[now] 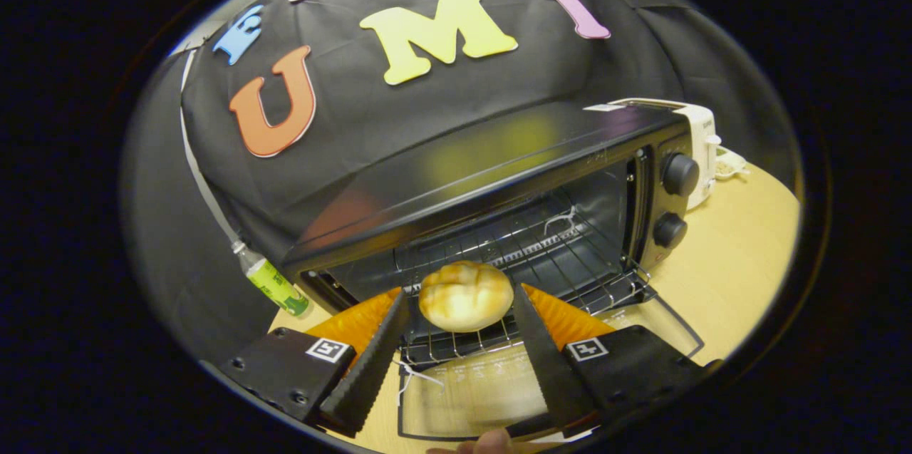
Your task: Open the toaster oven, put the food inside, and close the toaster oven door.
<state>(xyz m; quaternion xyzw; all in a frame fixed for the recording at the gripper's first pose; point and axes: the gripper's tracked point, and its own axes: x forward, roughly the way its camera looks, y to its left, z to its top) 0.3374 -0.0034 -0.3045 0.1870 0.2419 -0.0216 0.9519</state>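
Toaster oven [499,176] door [463,397] is open, gripper [462,311] holds the bun [465,295] over the rack [513,261]; release and door closing remain.

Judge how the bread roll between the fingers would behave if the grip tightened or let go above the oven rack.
The bread roll looks puffy and crusted, so probably light and squashable; harder pressure from the gripper may dent it. Its domed, rounded shape suggests it could rock or roll slightly on the wire rack. The crackled surface looks dry, so slipping seems unlikely.
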